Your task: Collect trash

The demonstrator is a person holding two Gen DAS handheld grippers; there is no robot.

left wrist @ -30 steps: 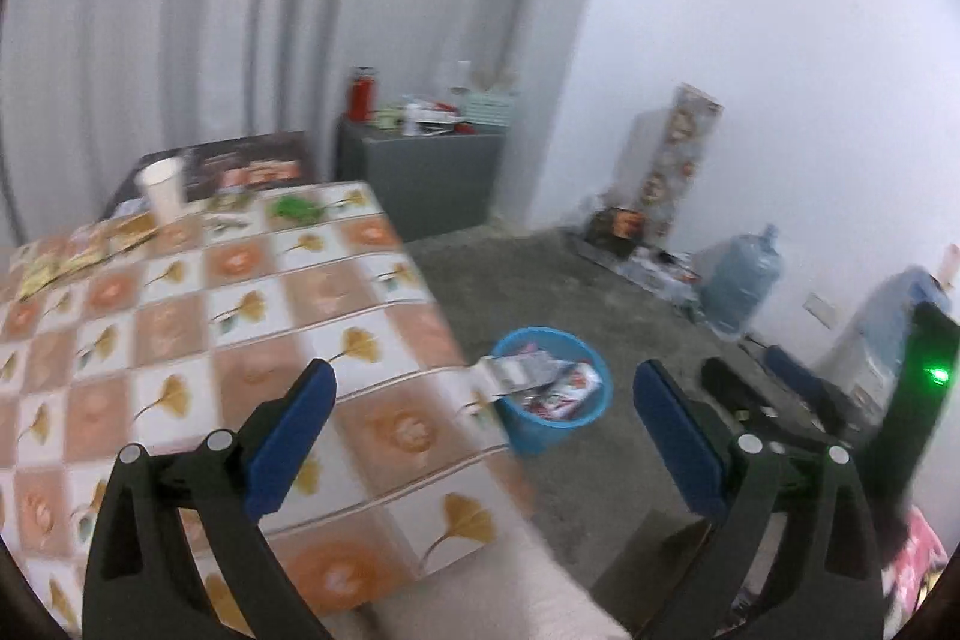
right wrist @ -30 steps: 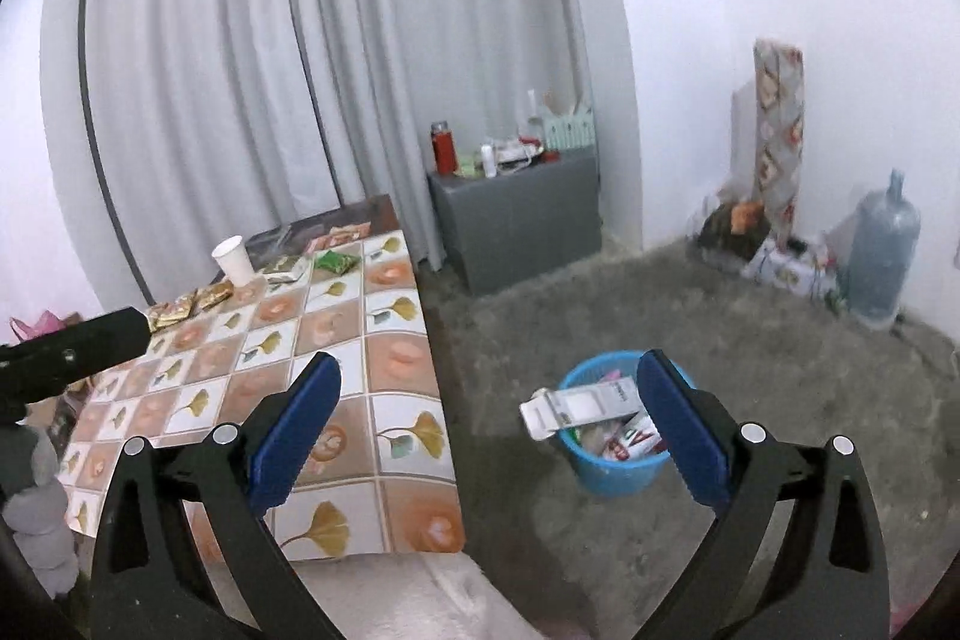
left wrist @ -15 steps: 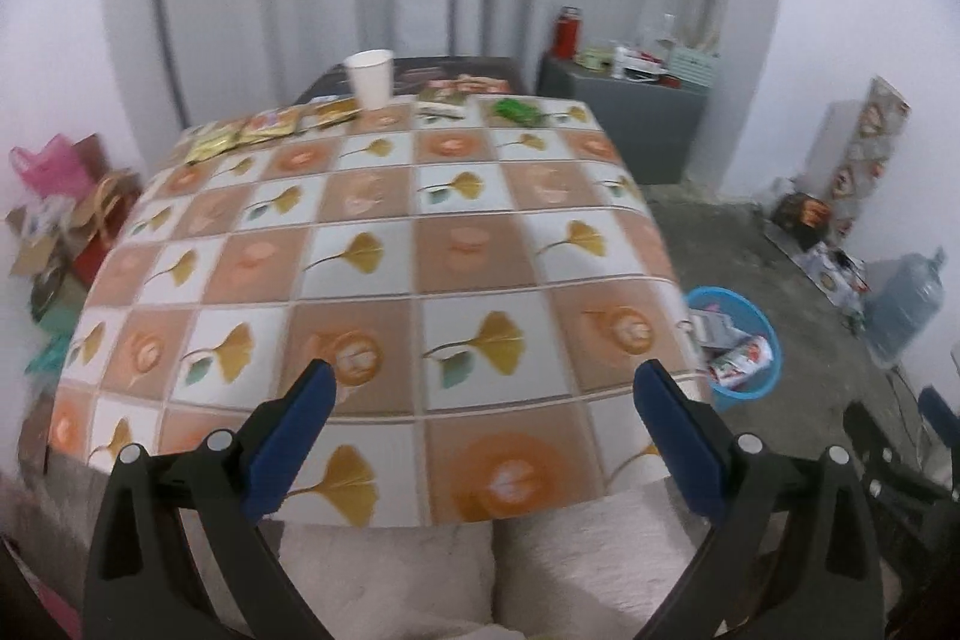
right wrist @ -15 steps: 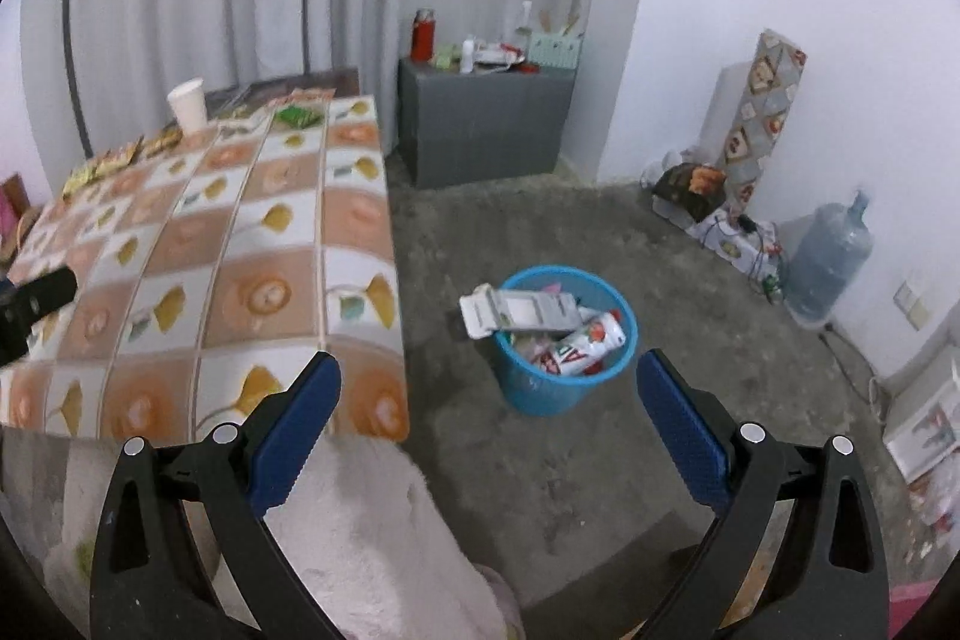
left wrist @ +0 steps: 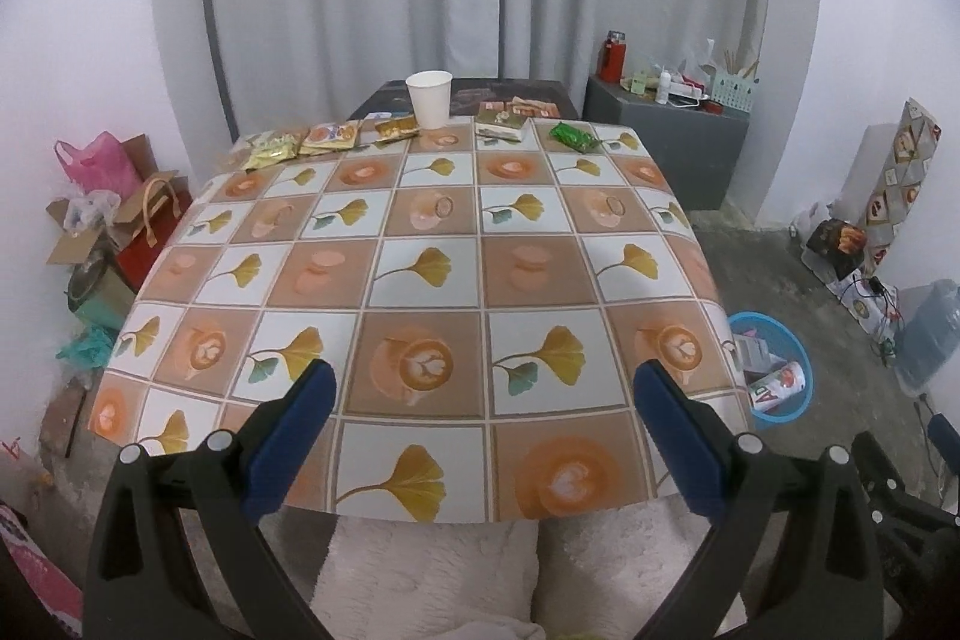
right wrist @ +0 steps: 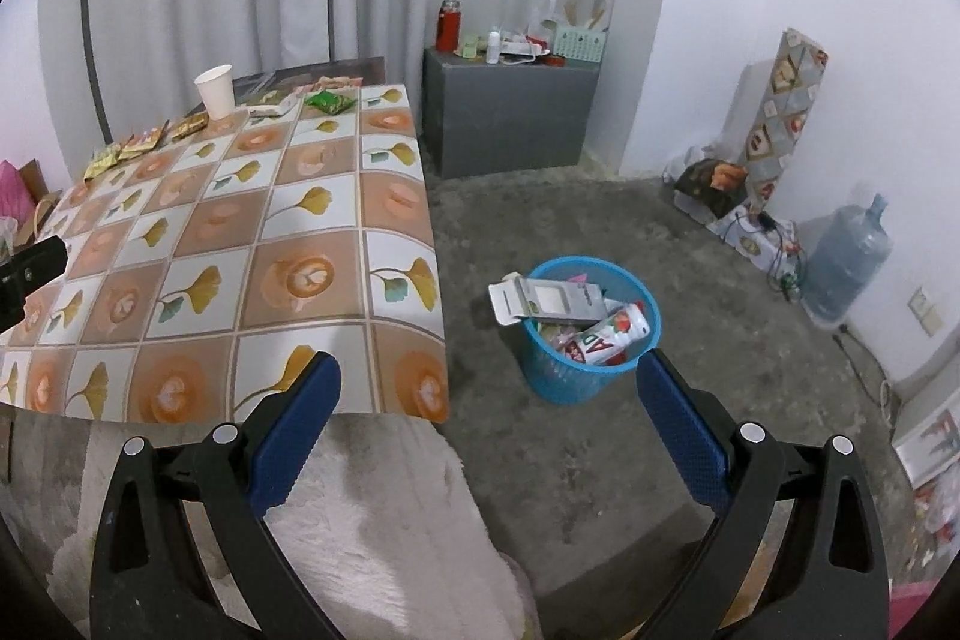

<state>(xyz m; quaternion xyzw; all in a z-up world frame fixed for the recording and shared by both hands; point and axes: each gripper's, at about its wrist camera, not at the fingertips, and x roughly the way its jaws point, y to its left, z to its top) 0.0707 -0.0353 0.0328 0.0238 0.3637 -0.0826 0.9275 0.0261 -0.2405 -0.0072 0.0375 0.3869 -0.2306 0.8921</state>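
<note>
From the left wrist, the left gripper [left wrist: 477, 421] hangs over the table's near edge, fingers spread wide with nothing between them. The table [left wrist: 420, 280] carries a white paper cup [left wrist: 429, 99] at its far edge, snack wrappers [left wrist: 300, 142] strung toward the far left corner and a green packet [left wrist: 573, 136] toward the far right corner. A blue bin [left wrist: 777, 376] sits on the floor off the near right corner, holding a printed bottle [left wrist: 777, 388] and a carton. Half a second ago this view sat slightly off-centre; now it faces the table squarely.

From the right wrist, the right gripper [right wrist: 489, 421] is spread and empty, above the floor. The bin [right wrist: 591, 334] is stuffed: a flattened grey carton [right wrist: 549, 301] juts over its rim. The view has swung slightly left.
</note>
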